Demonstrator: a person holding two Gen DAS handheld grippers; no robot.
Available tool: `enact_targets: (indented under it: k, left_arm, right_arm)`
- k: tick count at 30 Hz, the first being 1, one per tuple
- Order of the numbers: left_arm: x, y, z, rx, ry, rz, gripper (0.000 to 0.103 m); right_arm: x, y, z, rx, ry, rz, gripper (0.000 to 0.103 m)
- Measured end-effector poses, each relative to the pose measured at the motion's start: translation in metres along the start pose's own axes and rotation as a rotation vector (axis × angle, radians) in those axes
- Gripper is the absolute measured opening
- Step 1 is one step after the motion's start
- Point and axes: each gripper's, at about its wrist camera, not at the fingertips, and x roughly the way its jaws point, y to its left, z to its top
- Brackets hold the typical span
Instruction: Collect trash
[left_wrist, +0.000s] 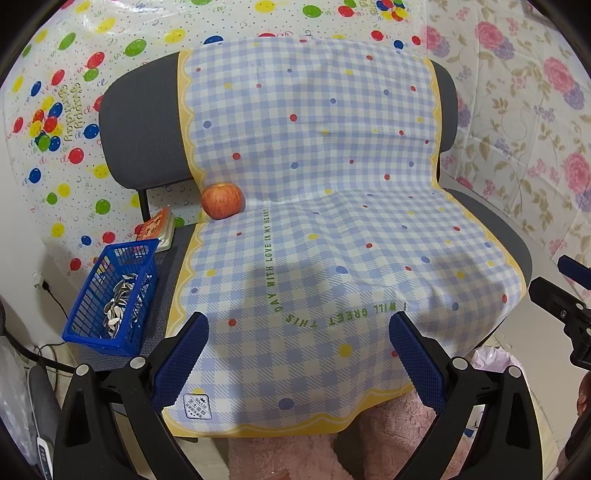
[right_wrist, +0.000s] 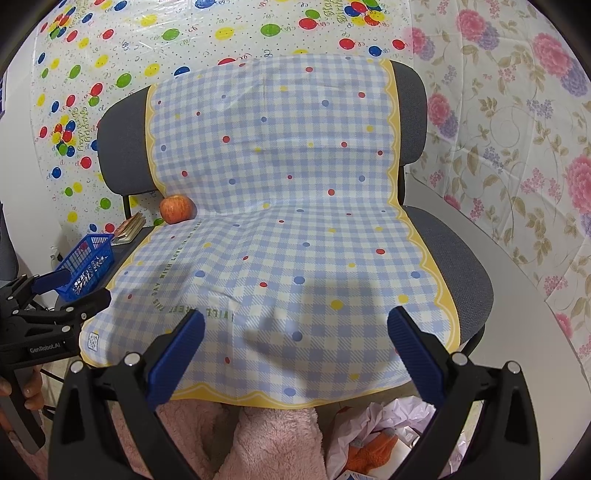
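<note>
Both grippers hover at the front edge of the chair seat, jaws spread wide and gripping nothing: the left gripper (left_wrist: 297, 354) and the right gripper (right_wrist: 295, 350) each show blue ribbed pads framing bare cloth. Draped over the grey office chair (right_wrist: 458, 258) is a blue-and-white checked cloth (left_wrist: 314, 229) with coloured dots, a yellow scalloped border and green lettering; it covers the backrest and most of the seat. At the left edge of the seat, off the cloth, stands a blue slatted plastic basket (left_wrist: 110, 291). It contains the collected trash, a heap of sunflower seed shells (left_wrist: 120, 299), pale with dark stripes, lying loose against the basket floor. Behind the basket lies a small stack of books (left_wrist: 159, 229), and beside those a red-orange apple (left_wrist: 222, 200) rests in the crease between the seat and the backrest. Below the front of the seat, a crumpled pink plastic bag (right_wrist: 391, 413) sits on the floor.
</note>
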Motion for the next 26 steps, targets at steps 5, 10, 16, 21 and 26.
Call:
enact_targets:
  k: [5, 10, 16, 21, 26]
  left_arm:
    - [0.0, 0.003, 0.003, 0.0, -0.001, 0.001, 0.097]
    - [0.0, 0.004, 0.004, 0.0, -0.001, 0.004, 0.097]
    - [0.0, 0.004, 0.004, 0.017, -0.022, 0.002, 0.097]
    - [0.015, 0.004, 0.006, 0.014, 0.0, -0.047, 0.097]
    - [0.035, 0.001, 0.002, 0.002, -0.024, -0.088, 0.097]
  right_arm:
    - [0.001, -0.001, -0.001, 0.0, 0.001, 0.002, 0.097]
    - [0.002, -0.002, -0.001, 0.001, 0.002, 0.003, 0.097]
    - [0.009, -0.004, -0.004, 0.008, 0.011, 0.008, 0.097]
    - [0.025, -0.01, 0.002, 0.01, 0.015, -0.003, 0.097]
    - [0.076, -0.036, 0.016, -0.008, 0.026, -0.057, 0.097]
